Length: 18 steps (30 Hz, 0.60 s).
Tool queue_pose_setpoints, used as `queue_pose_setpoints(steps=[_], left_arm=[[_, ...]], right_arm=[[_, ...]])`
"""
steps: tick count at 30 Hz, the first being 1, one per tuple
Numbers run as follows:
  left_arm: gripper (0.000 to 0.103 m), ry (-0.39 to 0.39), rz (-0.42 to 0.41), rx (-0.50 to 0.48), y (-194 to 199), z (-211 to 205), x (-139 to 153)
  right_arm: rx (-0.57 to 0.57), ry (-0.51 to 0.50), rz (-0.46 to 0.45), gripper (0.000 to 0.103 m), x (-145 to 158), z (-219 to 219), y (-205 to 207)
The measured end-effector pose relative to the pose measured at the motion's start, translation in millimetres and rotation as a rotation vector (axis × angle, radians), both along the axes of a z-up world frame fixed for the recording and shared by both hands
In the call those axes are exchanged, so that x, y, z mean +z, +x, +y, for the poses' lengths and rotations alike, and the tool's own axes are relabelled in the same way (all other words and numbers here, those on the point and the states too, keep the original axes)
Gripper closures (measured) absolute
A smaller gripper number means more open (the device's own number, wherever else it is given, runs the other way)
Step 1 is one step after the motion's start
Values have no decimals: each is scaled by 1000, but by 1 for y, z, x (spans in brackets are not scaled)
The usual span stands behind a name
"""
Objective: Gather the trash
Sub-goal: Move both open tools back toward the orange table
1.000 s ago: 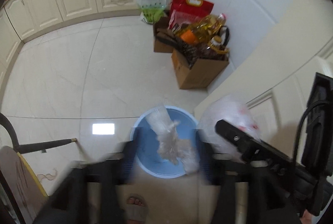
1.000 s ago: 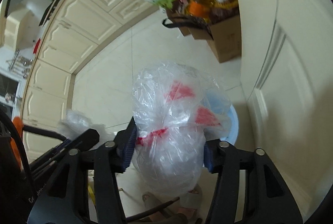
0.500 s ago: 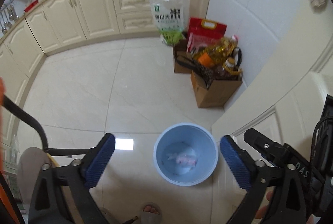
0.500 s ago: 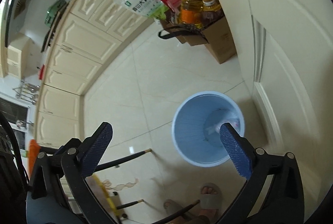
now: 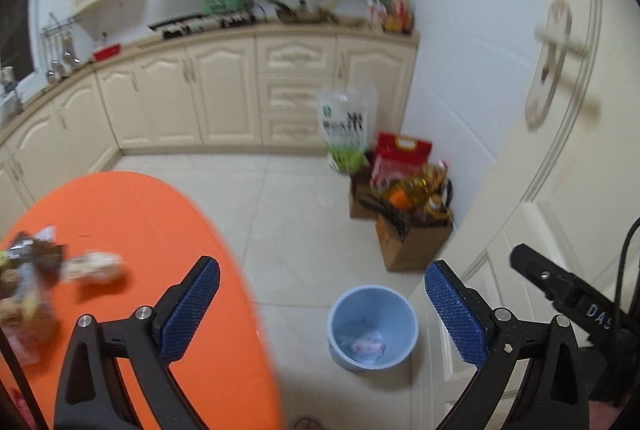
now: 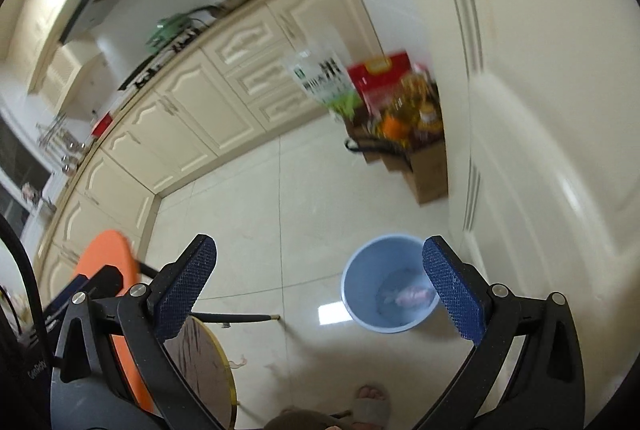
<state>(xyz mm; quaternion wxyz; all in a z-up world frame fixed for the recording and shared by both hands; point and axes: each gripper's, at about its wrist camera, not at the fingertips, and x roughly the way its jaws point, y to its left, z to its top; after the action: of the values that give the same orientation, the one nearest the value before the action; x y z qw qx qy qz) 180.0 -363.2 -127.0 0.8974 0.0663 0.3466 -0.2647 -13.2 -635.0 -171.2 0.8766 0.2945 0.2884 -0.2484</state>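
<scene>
Both my left gripper [image 5: 320, 310] and right gripper [image 6: 320, 288] now gape wide and empty, their bags dropped into the blue bin [image 5: 373, 326] below, while blurry scraps, probably wrappers [image 5: 36, 270], wait on the orange table [image 5: 160, 222].

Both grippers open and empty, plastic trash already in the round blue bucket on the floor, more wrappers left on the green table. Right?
One error: the round table holding the leftover wrappers is orange, not green, per the left wrist view. The rest holds: left gripper and right gripper open and empty, plastic trash in the blue bucket.
</scene>
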Motion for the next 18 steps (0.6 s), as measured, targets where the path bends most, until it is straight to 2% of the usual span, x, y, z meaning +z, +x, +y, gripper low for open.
queue_pose_setpoints(steps=[3,8,18], left_arm=[[1,-45,-49,44,-27,66,20],[1,-95,-117,129,-75,170,38],[1,-166,-231,291,-182,313,40]], right_arm=[[36,-83,-21,0,36,45,-5],[127,-190,-67,0,86,125,-4],[306,-345,-133,0,137,269,4]])
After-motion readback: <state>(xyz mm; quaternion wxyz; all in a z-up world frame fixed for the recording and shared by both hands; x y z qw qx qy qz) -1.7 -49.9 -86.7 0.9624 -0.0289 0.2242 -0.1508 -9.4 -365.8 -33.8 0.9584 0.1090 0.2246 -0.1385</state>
